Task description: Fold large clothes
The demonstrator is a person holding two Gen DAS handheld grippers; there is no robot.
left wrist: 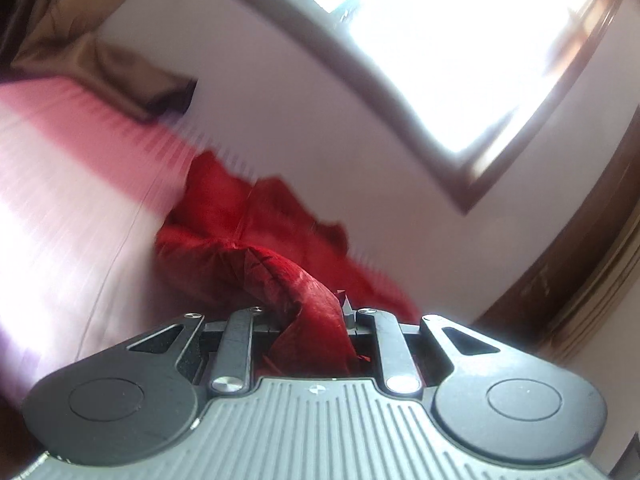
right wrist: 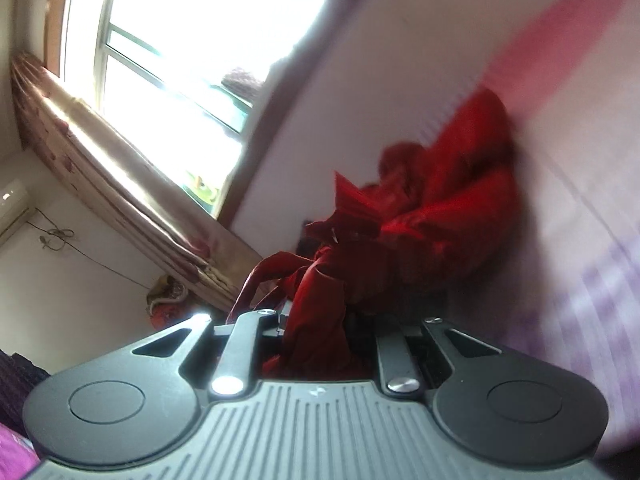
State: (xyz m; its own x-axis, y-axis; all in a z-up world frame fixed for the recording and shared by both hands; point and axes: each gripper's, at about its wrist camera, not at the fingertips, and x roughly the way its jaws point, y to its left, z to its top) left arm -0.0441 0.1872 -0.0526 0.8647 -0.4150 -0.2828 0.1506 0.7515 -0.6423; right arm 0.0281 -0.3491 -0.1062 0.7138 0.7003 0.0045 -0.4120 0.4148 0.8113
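A red garment point(left wrist: 256, 236) lies bunched on a pink striped bed sheet point(left wrist: 60, 184). My left gripper point(left wrist: 316, 320) is shut on a fold of the red cloth, which runs back between its jaws and hides the fingertips. In the right wrist view the same red garment point(right wrist: 452, 216) is crumpled against the sheet point(right wrist: 580, 160). My right gripper point(right wrist: 320, 316) is shut on another bunch of the cloth, which covers the gap between its jaws. Both views are tilted and motion-blurred.
A bright window point(left wrist: 460, 40) with a dark frame is in the pale wall point(left wrist: 280, 100). A brown pillow point(left wrist: 92, 60) lies at the bed's far end. A patterned curtain point(right wrist: 100, 148), an air conditioner point(right wrist: 12, 204) and a cable show at the left.
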